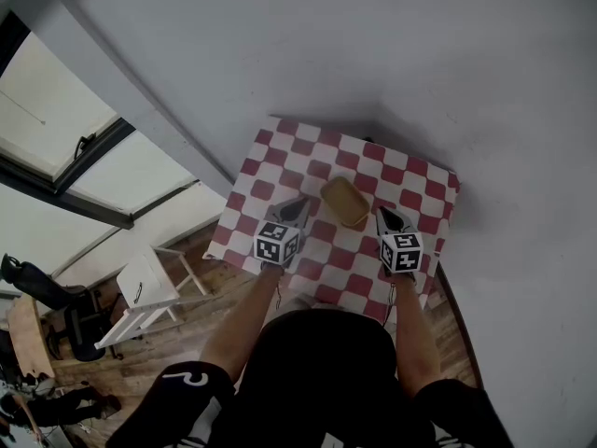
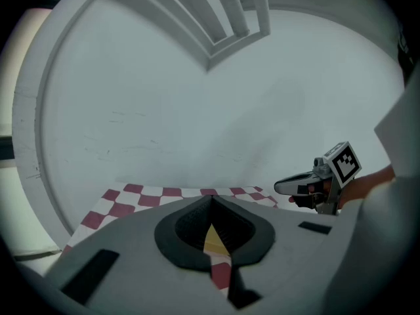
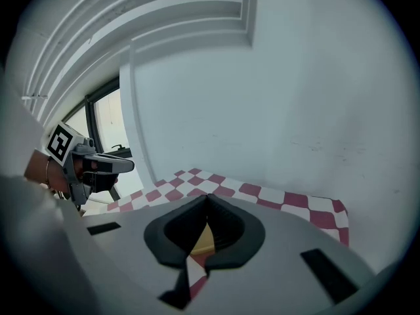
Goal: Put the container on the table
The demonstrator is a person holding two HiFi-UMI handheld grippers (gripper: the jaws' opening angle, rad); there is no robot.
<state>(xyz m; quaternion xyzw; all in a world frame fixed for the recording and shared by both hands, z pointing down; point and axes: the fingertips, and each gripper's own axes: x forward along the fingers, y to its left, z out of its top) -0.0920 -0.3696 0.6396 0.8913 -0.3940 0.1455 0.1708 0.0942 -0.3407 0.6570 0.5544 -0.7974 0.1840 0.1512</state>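
Note:
A tan, shallow container [image 1: 345, 202] rests on the table, which is covered by a red-and-white checked cloth [image 1: 415, 183]. My left gripper [image 1: 301, 203] hovers just left of the container, jaws shut and holding nothing. My right gripper [image 1: 386, 216] hovers just right of it, also shut and holding nothing. In the left gripper view a sliver of the container [image 2: 214, 239] shows behind the closed jaws, and the right gripper [image 2: 281, 188] is at the right. In the right gripper view the container [image 3: 205, 241] peeks past the shut jaws, and the left gripper [image 3: 128, 166] is at the left.
A white wall [image 1: 373, 54] backs the table on its far side. A white stool [image 1: 149, 292] stands on the wooden floor left of the table. Large windows [image 1: 56, 129] run along the left. A dark chair [image 1: 65, 311] is at the far lower left.

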